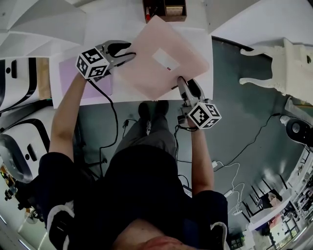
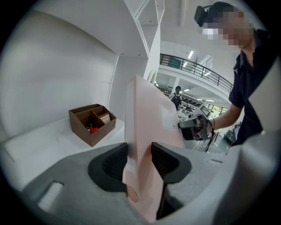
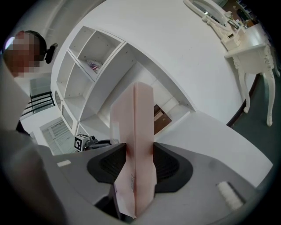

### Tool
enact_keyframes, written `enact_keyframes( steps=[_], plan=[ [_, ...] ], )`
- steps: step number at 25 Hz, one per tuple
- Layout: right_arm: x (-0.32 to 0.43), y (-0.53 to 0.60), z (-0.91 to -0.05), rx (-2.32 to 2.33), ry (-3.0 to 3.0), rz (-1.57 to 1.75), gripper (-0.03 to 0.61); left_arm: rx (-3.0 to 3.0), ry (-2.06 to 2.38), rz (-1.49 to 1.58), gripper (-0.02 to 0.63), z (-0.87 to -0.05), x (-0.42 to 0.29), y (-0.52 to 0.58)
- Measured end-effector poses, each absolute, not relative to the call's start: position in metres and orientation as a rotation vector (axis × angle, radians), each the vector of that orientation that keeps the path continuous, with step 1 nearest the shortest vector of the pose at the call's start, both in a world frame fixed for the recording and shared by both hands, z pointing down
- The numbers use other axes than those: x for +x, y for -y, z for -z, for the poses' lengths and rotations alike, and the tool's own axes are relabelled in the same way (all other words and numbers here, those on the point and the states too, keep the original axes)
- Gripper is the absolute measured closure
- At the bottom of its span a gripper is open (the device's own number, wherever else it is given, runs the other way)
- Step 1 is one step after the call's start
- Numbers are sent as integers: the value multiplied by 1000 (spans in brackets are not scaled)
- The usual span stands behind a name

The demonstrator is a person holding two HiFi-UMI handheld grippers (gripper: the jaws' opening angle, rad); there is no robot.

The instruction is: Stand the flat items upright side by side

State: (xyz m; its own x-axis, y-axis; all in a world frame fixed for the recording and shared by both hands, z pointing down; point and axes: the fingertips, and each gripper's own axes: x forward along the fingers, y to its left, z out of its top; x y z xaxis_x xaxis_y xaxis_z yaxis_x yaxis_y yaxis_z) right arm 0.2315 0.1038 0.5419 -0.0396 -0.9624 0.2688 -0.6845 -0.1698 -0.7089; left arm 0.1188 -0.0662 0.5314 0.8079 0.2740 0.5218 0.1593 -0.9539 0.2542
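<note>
**A:** Pink plastic, by the look of it. In the head view the pink folder [image 1: 146,73] is hanging tilted over the white table [image 1: 203,85], seemingly clear of it. What is holding it?

**B:** Both tools. The left gripper [image 1: 124,54] is biting its edge at 9 o'clock, and the right gripper [image 1: 182,83] is clamping the corner at 5 o'clock. A wooden organizer [image 1: 165,10] is sitting at 12 o'clock of the folder. A lavender sheet [image 1: 68,80] is lying flat on the table at 8 o'clock.

**A:** And the left gripper view?

**B:** The jaws are pressing on the pink folder [image 2: 151,127] from both sides, so it is running edge-on away from the camera. The wooden organizer [image 2: 92,123] is showing at 10 o'clock. The right gripper [image 2: 195,129] is pinching the far side at 3 o'clock.

**A:** Right gripper view?

**B:** Same story. Both pads are squeezing the pink folder [image 3: 138,127], which is rising towards 12 o'clock and looking double-layered there.

**A:** How is it going to handle?

**B:** I am judging it light, thin and fairly stiff. It is likely to bow if one corner alone is carrying it, and the smooth face may be slippery. Two holds on opposite edges are suiting it. For standing it up, I would be gripping near the upper edge so the bottom edge lands first.
</note>
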Motion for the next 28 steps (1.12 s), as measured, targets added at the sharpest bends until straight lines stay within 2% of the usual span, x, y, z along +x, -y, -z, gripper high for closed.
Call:
enact_keyframes(
  steps=[28],
  plan=[
    [189,-30,-419,-1716,-2273,770,397,2955,480,-470,456,-425,16,79]
  ],
)
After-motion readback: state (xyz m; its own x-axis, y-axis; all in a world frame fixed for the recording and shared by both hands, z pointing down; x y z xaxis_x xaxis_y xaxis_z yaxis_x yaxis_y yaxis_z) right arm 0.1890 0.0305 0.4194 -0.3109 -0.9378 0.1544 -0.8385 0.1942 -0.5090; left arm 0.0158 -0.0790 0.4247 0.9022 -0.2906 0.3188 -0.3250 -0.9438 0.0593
